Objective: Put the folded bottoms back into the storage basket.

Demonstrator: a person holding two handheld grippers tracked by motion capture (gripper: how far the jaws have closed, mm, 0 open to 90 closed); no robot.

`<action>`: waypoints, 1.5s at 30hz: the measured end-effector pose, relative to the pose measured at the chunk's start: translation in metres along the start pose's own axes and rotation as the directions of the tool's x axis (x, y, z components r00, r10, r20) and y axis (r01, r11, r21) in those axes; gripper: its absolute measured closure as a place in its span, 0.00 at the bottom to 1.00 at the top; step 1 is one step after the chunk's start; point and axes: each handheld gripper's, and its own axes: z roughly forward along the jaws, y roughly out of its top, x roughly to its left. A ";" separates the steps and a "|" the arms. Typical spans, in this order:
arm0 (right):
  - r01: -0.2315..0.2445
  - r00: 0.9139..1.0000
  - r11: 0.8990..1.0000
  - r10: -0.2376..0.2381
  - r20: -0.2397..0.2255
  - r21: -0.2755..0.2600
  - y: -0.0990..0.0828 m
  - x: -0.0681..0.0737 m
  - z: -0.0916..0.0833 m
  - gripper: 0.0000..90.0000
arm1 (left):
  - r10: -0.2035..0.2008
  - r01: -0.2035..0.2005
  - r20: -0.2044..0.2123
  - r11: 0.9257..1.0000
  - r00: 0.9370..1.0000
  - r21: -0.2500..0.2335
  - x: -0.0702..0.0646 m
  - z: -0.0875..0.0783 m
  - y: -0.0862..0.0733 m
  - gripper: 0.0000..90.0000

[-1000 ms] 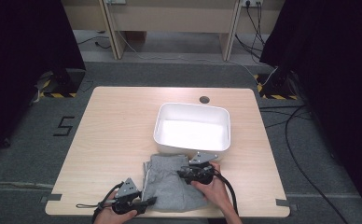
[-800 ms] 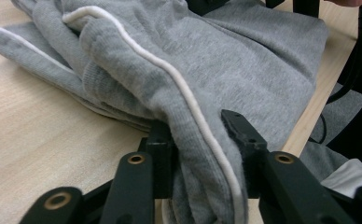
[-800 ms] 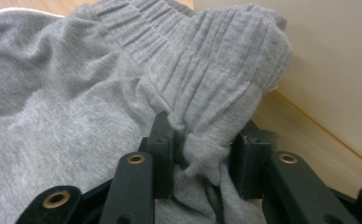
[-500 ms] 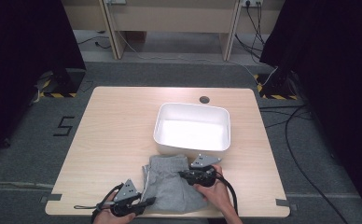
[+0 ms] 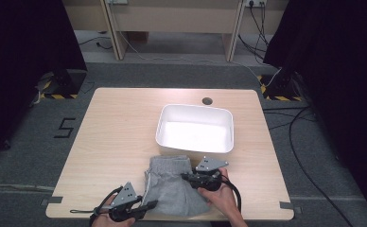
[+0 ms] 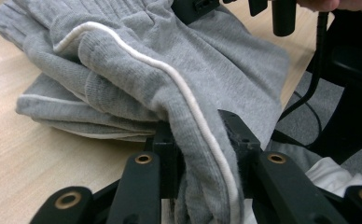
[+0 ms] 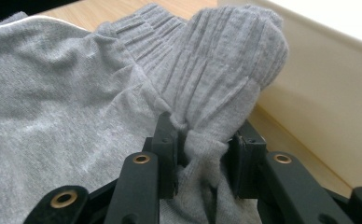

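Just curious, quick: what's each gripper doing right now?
Left gripper: closed on the grey garment, at its white-piped edge.
Right gripper: closed on its ribbed waistband.

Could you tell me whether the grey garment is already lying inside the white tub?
No, the grey garment lies on the table just in front of the white tub.

- A light wooden table point(image 5: 110, 137) with rounded corners is seen from above, standing on grey floor.
- A white rectangular tub point(image 5: 195, 109) is set on it, right of the middle, nearer the far edge than the near one.
- A folded grey garment point(image 5: 170, 187) with a white cord is laid at the near edge, just in front of the tub.
- A small dark round hole point(image 5: 207, 100) is seen near the far edge.
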 end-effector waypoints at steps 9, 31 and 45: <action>0.020 1.000 0.999 -0.020 -0.004 -0.030 0.009 0.005 -0.013 0.76 | 0.023 -0.023 0.002 0.999 1.000 -0.034 -0.007 -0.010 0.009 0.78; 0.081 0.997 0.989 -0.080 0.014 -0.121 0.055 0.009 -0.053 0.77 | 0.073 -0.072 0.006 0.991 0.997 -0.110 -0.013 -0.031 0.051 0.77; 0.110 0.994 0.983 -0.108 0.021 -0.143 0.088 -0.005 -0.075 0.77 | 0.112 -0.112 -0.009 0.983 0.994 -0.142 -0.011 -0.034 0.086 0.77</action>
